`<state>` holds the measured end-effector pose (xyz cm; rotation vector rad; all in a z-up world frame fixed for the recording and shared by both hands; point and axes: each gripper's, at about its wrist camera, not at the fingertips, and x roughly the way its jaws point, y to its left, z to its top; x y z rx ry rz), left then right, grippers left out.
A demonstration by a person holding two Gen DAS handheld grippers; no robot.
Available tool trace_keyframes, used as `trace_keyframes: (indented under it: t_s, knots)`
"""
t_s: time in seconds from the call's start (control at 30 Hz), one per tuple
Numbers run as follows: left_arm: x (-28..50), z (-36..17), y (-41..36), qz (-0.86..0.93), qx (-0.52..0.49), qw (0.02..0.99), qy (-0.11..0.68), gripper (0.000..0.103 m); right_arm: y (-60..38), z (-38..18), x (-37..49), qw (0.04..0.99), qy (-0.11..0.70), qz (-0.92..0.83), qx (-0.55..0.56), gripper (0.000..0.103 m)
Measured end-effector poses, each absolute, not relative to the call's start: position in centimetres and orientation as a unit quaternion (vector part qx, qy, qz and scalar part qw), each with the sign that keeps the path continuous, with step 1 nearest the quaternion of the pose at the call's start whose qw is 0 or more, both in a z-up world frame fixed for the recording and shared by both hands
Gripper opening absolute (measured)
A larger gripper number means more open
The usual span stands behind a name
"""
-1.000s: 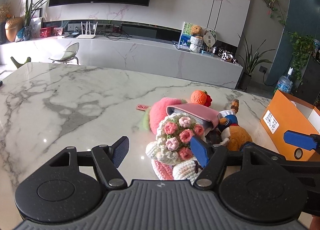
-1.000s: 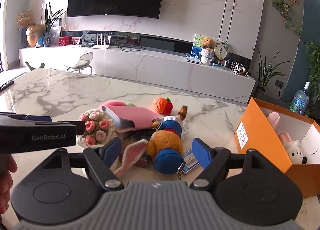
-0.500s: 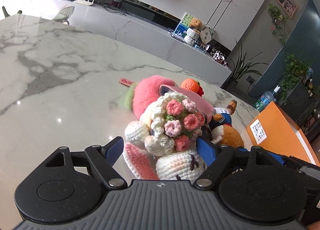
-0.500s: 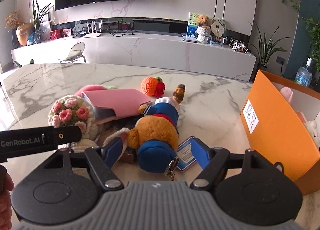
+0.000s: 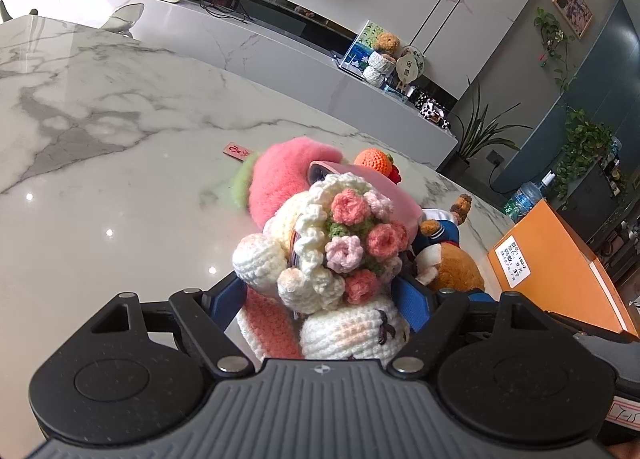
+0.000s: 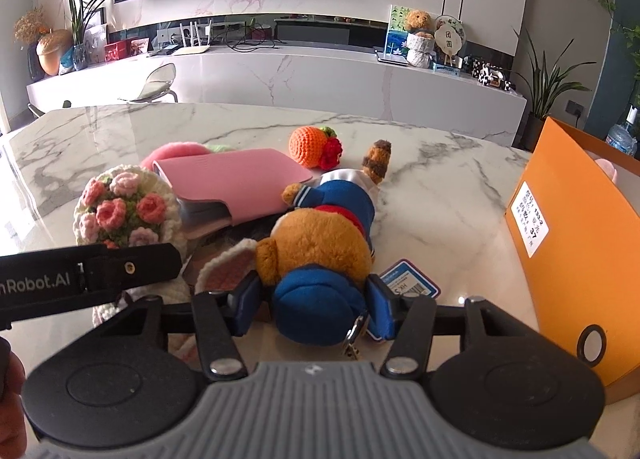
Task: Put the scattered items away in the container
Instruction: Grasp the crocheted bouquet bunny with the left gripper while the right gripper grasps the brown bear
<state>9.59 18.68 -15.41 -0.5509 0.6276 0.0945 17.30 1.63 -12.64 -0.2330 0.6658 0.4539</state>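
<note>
A crochet bunny holding a pink flower bouquet (image 5: 340,243) lies on the marble table (image 5: 100,163). My left gripper (image 5: 320,301) straddles it, its jaws closing, and the blue pads sit beside the yarn without clearly pressing. A brown plush bear in a blue sailor suit (image 6: 320,235) lies beside the bunny. My right gripper (image 6: 314,299) is around the bear's blue cap with its jaws closing; the right pad touches and a small gap shows on the left. The orange box (image 6: 576,243) stands open at the right, with a pink toy barely showing inside.
A pink pouch (image 6: 236,183), a fluffy pink toy (image 5: 288,175) and an orange crochet fruit (image 6: 310,147) lie behind the two toys. A blue tag (image 6: 412,285) lies by the bear. The left gripper's black body (image 6: 100,271) crosses the right view, with a hand (image 6: 10,399) below it.
Both grippers dropped and moved forward onto the toy pile. The left view rolled and now frames the bunny. The right jaws narrowed around the bear's cap.
</note>
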Motion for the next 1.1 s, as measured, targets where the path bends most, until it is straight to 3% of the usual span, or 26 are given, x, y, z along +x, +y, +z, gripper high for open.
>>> trace_keyframes:
  t_s: [0.33,0.4,0.43,1.1]
  knots:
    - [9.1,-14.3,18.6,0.052,-0.269,0.907,0.320,0.068,1.6,-11.4,15.6,0.913,0.316,0.218,-0.138,0.047]
    - [8.9,-14.0,18.5,0.055,-0.264,0.907,0.323,0.058,1.3,-11.0,15.3,0.914,0.315,0.214,-0.137,0.047]
    - [8.8,-13.9,18.4,0.056,-0.261,0.907,0.325,0.047,1.1,-10.9,15.1,0.915,0.316,0.212,-0.136,0.047]
    - [4.5,-11.1,17.0,0.067,-0.215,0.916,0.331,0.042,-2.8,-8.1,10.2,0.921,0.305,0.219,-0.106,0.045]
